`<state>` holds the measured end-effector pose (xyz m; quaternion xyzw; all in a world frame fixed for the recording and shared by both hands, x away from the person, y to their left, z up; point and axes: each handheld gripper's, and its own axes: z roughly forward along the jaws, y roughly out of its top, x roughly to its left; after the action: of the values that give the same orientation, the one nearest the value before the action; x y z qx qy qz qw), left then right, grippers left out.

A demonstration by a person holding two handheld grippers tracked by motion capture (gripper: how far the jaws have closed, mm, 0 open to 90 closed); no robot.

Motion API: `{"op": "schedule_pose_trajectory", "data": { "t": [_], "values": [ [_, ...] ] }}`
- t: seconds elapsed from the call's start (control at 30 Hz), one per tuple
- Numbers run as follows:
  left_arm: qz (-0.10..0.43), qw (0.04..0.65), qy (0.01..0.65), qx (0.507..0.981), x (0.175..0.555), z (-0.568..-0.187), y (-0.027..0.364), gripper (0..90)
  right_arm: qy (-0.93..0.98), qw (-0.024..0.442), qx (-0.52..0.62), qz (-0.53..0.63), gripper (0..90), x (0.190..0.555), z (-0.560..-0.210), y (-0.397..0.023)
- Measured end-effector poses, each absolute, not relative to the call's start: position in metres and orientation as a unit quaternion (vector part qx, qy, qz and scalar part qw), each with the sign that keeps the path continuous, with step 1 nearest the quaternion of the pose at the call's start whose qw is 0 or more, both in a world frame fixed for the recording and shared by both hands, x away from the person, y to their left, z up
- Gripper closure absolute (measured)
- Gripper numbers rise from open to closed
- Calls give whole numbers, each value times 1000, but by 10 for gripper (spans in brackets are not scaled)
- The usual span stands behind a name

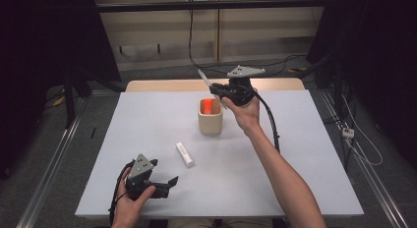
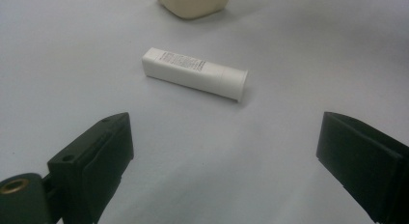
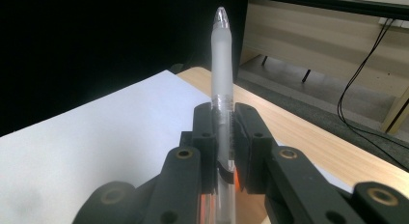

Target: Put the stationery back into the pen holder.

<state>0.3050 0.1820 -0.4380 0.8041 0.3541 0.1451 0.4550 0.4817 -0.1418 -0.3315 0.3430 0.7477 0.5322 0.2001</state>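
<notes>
My right gripper [image 1: 216,90] hovers just above and behind a beige cup [image 1: 210,117] with a red glow inside. It is shut on a clear frosted pen [image 3: 222,69], which sticks up past the jaws; in the high view the pen [image 1: 203,77] points up and to the left. My left gripper [image 1: 167,185] rests near the table's front left edge, jaws wide open with nothing between them [image 2: 224,151]. A white tube [image 1: 185,154] lies flat on the table between the cup and the left gripper; in the left gripper view the tube [image 2: 195,73] is ahead of the jaws.
The white tabletop [image 1: 295,154] has a wooden strip [image 1: 162,85] along its far edge. Cables [image 1: 196,51] run over the floor behind the table. Metal rails [image 1: 54,154] flank both sides, with dark curtains beyond.
</notes>
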Motion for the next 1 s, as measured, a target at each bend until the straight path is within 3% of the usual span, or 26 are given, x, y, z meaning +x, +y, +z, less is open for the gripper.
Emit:
{"op": "schedule_pose_trajectory", "data": {
  "t": [1.0],
  "values": [
    [144,456,349,806,304,-437,185,58,760,186,337,525,805,503,-365,-117]
  ]
}}
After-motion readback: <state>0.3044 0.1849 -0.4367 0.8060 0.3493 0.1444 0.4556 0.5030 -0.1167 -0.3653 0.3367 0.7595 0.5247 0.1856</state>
